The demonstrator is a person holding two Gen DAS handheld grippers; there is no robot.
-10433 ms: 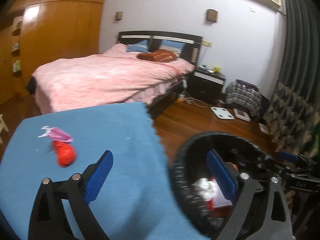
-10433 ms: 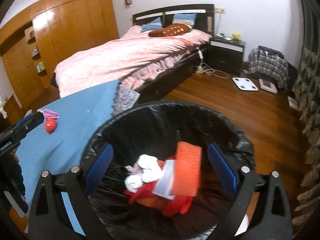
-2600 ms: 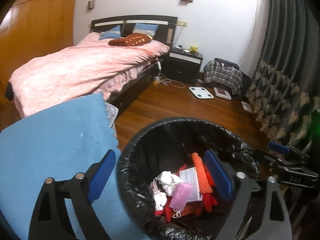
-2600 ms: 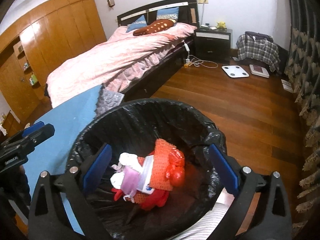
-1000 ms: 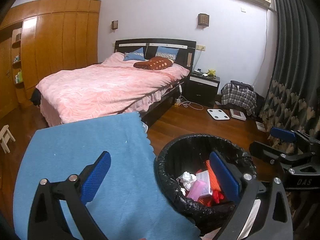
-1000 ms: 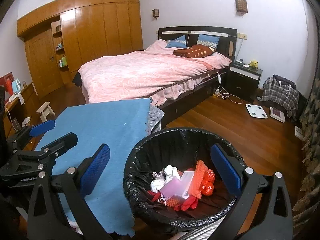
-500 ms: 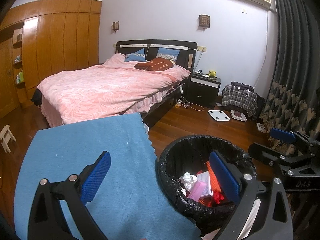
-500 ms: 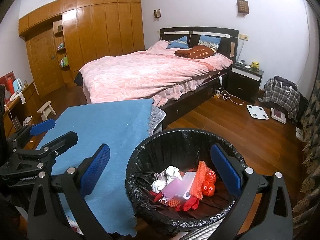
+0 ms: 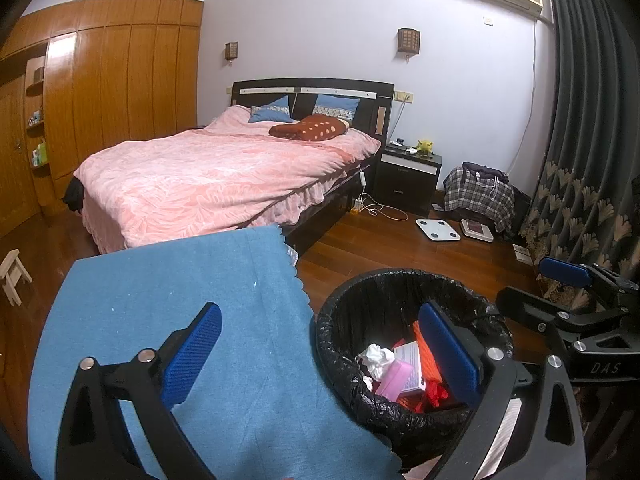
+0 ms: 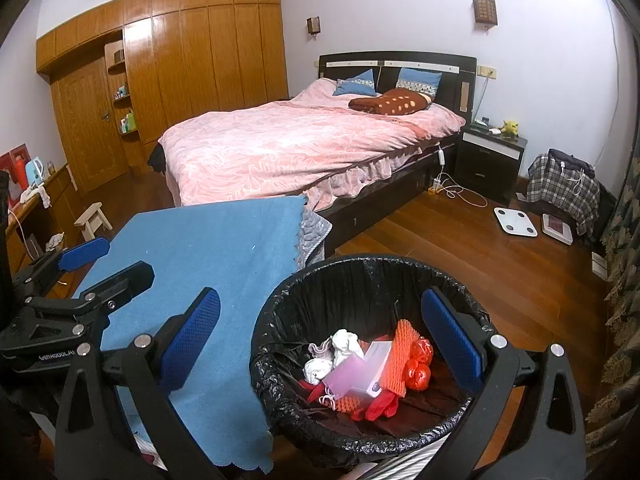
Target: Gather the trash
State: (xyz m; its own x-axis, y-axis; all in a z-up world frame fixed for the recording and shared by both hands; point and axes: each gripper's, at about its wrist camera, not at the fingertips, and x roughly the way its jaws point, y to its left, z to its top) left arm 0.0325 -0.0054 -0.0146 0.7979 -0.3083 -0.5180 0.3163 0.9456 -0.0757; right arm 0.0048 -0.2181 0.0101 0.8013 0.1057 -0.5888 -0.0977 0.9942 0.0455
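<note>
A black-lined trash bin [image 10: 360, 280] stands on the floor beside the blue-clothed table [image 10: 208, 248]. It holds white tissue [image 10: 340, 344], a pink wrapper [image 10: 348, 374], a white card, an orange net sleeve [image 10: 402, 348] and red pieces. The bin also shows in the left wrist view [image 9: 372, 292]. My left gripper [image 9: 320, 344] is open and empty over the table's right edge and the bin. My right gripper [image 10: 324, 328] is open and empty above the bin. Each gripper shows in the other's view.
A pink-covered bed [image 9: 224, 172] stands behind the table, with a black nightstand [image 9: 412, 176], a checked cloth heap [image 9: 480, 196] and a white scale [image 9: 438, 230] on the wooden floor. Dark curtains [image 9: 584, 160] hang at right. A small stool [image 10: 94, 216] stands at left.
Both grippers have pulled up and back from the bin. The pink wrapper and red piece that lay on the blue cloth now lie in the bin.
</note>
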